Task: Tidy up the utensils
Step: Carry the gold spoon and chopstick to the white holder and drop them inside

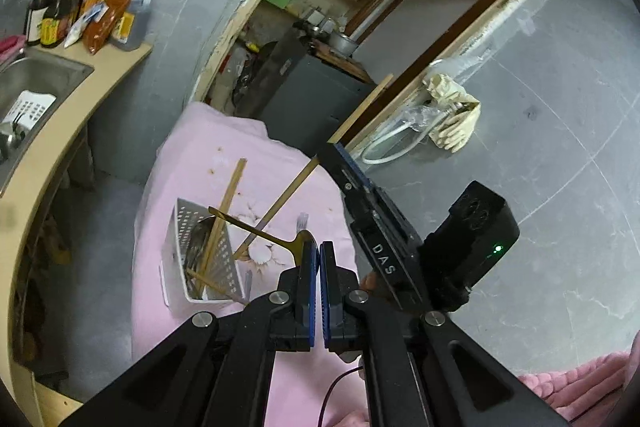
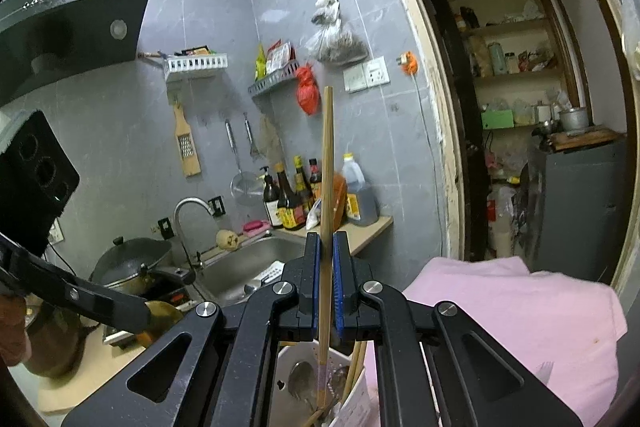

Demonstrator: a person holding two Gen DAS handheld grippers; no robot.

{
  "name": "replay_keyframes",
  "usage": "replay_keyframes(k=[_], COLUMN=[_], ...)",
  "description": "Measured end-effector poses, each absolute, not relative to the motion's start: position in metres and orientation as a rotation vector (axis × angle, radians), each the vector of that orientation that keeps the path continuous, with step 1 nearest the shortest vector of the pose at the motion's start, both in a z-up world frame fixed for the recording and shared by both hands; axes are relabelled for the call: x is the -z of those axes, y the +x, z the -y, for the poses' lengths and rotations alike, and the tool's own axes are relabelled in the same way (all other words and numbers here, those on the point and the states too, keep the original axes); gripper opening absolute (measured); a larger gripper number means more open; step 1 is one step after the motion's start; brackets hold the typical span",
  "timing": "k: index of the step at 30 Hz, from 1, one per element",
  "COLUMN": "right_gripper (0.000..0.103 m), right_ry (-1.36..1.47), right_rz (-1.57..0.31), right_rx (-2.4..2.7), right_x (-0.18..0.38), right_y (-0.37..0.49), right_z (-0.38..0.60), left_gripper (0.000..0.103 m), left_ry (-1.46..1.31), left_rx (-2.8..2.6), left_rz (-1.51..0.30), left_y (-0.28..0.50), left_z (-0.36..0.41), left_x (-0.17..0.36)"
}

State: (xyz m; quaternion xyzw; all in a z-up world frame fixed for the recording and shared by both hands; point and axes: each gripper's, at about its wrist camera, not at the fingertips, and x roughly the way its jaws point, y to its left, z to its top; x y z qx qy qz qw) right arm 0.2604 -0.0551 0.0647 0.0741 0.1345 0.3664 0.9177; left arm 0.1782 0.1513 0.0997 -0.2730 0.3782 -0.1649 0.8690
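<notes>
My left gripper (image 1: 319, 247) is shut on the bowl end of a gold spoon (image 1: 256, 230), whose handle slants up-left above a white perforated basket (image 1: 224, 267). The basket stands on a pink cloth (image 1: 192, 155) and holds several chopsticks and a metal spoon. My right gripper (image 2: 327, 239) is shut on a wooden chopstick (image 2: 328, 155) that stands upright, with its lower end over the basket (image 2: 356, 399). In the left wrist view the right gripper (image 1: 326, 147) hangs above the cloth with the chopstick (image 1: 288, 187) slanting through it. The left gripper (image 2: 146, 315) shows at the left of the right wrist view.
A steel sink (image 2: 248, 267) with a tap, a wok (image 2: 128, 259) and a row of sauce bottles (image 2: 296, 199) line the counter to the left. An open doorway leads to a grey cabinet (image 2: 576, 207) and shelves. A small pale utensil (image 1: 302, 221) lies on the cloth.
</notes>
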Motion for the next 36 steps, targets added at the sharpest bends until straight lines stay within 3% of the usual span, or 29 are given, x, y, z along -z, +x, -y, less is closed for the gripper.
replay_keyframes(k=[8,23,31,36], right_gripper=[0.006,0.006,0.007,0.024], right_ry=[0.159,0.129,0.095,0.103], right_rz=[-0.357,-0.446,-0.492,-0.483], right_rx=[-0.757,-0.772,-0.791,-0.78], right_x=[-0.032,0.011,0.016,0.009], right_y=[0.277,0.288,0.285,0.28], right_z=[0.043,0.031,0.035,0.045], left_gripper=[0.002,0.003,0.003,0.004], left_ry=[-0.78,-0.709,-0.637,-0.52], left_rx=[0.356,0.258,0.239,0.202], left_rz=[-0.873,-0.958,-0.892,-0.838], left_y=[0.193,0.221,0.212,0.21], left_z=[-0.169,-0.17,-0.17,-0.163], left_x=[-0.057,0.011,0.01,-0.004])
